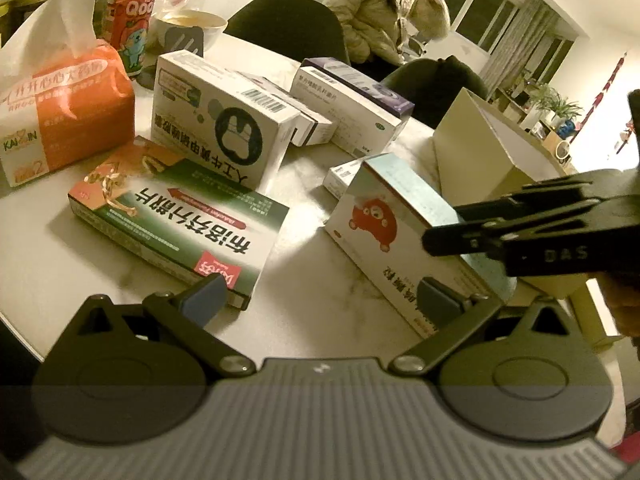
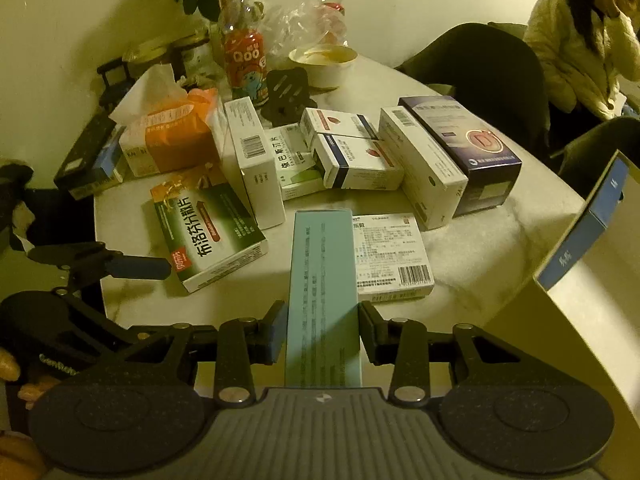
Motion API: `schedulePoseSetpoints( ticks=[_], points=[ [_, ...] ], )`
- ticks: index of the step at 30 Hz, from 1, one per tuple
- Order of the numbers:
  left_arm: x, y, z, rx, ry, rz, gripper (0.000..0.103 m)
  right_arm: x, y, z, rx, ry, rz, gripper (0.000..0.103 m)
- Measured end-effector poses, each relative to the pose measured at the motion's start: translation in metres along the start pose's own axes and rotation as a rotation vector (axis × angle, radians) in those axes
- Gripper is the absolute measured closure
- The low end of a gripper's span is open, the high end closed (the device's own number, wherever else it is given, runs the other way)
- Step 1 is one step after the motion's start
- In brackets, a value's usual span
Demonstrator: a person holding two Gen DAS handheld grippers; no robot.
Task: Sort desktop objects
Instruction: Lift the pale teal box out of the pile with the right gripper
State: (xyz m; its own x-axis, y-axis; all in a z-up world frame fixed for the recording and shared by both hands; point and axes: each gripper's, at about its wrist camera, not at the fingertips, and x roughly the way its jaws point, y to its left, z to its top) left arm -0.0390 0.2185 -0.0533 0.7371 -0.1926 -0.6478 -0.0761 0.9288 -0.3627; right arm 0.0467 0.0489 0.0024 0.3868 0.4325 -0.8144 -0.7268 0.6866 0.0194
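My right tongs [image 2: 323,334] grip the teal-sided box [image 2: 323,280]; my left tongs [image 1: 320,300] are open and empty — most boxes, like the green box [image 2: 208,232], remain unsorted on the worktop [image 2: 500,240].

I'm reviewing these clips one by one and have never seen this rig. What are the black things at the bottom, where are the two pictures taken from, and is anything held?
No robot: a person holds a two-finger gripper in each hand, with a camera on each looking along the fingers. The left gripper is open and empty over the table. The right gripper is shut on the teal-sided box. Around it lie a green box, other medicine boxes, a tissue pack and a bottle.
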Motion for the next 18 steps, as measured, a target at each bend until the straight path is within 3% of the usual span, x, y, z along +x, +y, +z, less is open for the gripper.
schedulePoseSetpoints(
  ticks=[6, 18],
  points=[
    [0.0, -0.001, 0.0, 0.0, 0.008, -0.003, 0.0, 0.018, 0.001, 0.007, -0.026, 0.065, -0.011, 0.061],
    [-0.003, -0.01, 0.001, 0.011, 0.0, -0.016, 0.0, 0.003, -0.011, 0.01, 0.018, 0.033, -0.015, 0.062]
  ],
)
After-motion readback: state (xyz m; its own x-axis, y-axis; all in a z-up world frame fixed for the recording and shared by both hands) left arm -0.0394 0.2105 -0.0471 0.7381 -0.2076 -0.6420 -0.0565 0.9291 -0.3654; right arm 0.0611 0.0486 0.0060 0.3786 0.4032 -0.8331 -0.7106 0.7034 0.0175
